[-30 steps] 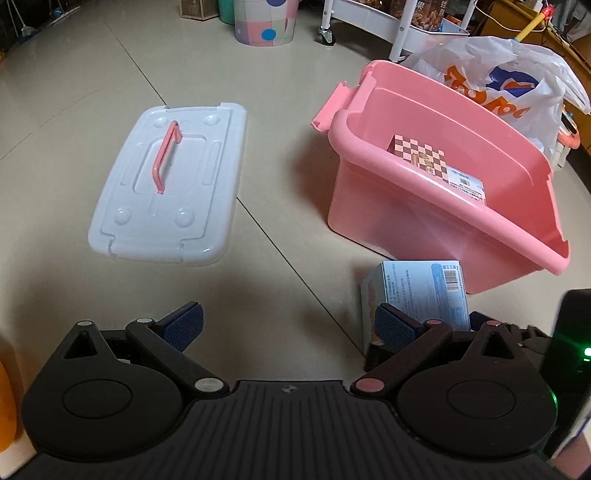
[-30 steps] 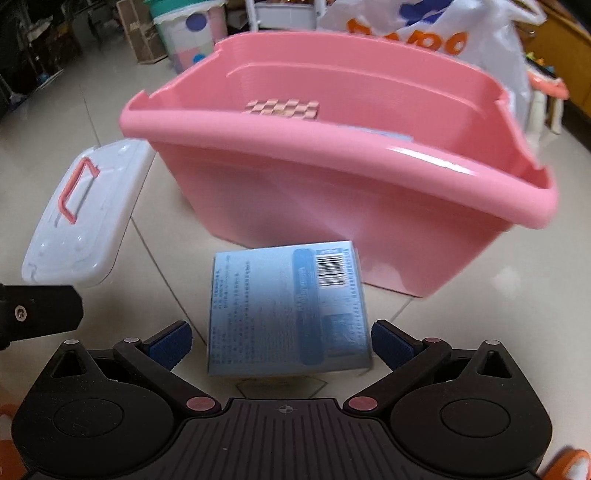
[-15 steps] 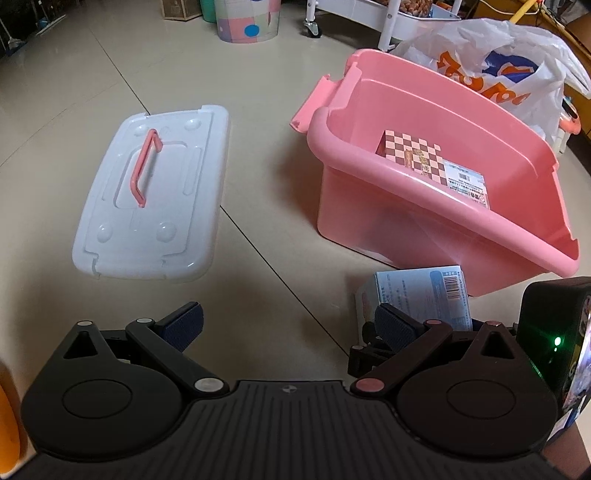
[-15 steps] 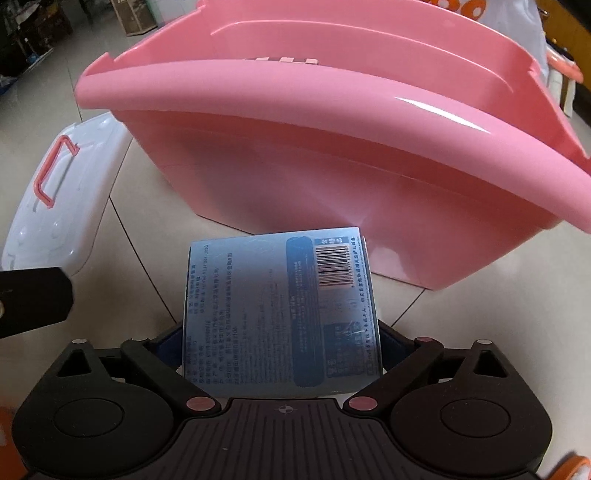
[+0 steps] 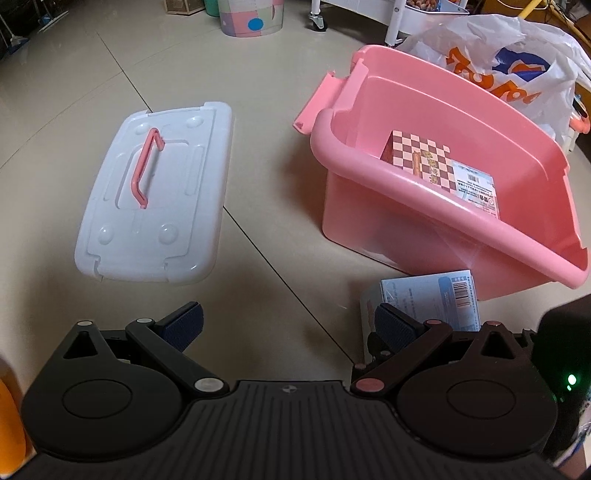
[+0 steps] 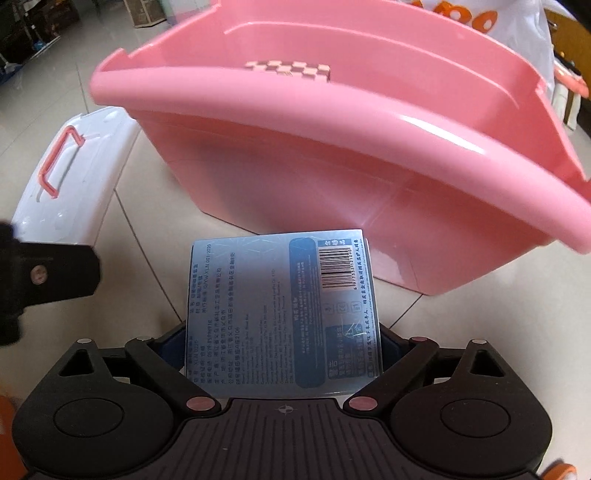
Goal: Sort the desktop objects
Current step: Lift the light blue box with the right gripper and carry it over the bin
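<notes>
A light blue box with a barcode sits between the fingers of my right gripper, which is shut on its sides just above the tiled floor. The box also shows in the left wrist view. Right behind it stands a pink storage bin, also seen in the left wrist view, with a checkered box inside. My left gripper is open and empty over the floor, left of the blue box.
The bin's white lid with a pink handle lies flat on the floor to the left. A white plastic bag sits behind the bin. A pastel container and a white cart's legs stand at the back.
My right gripper moved forward around the blue box and closed on it. The left gripper drew back a little, staying open.
</notes>
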